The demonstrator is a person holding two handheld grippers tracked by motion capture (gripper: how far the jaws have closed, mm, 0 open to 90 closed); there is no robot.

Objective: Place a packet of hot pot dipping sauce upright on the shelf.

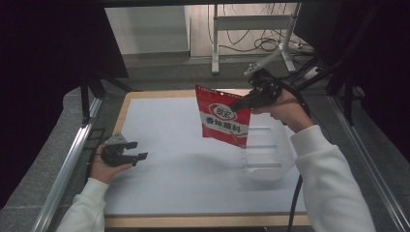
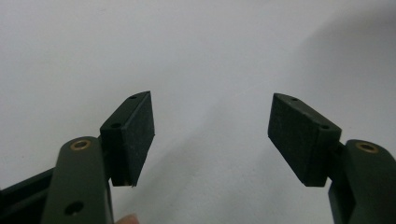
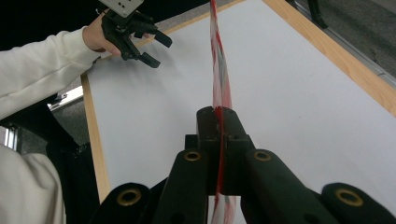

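Note:
A red and white snack bag [image 1: 223, 117] hangs in the air over the white table top, above the left rim of a clear plastic bin [image 1: 265, 154]. My right gripper [image 1: 240, 104] is shut on the bag's upper right edge. In the right gripper view the bag [image 3: 219, 79] shows edge-on, pinched between the jaws of the right gripper [image 3: 218, 122]. My left gripper [image 1: 139, 151] rests low at the table's left side, open, with nothing between its fingers. In the left gripper view its pads [image 2: 133, 133] stand wide apart over bare white surface.
The white table top [image 1: 169, 164] has a wooden border [image 1: 203, 221]. Metal rails run along both sides. A stand with cables sits on the floor beyond the far edge.

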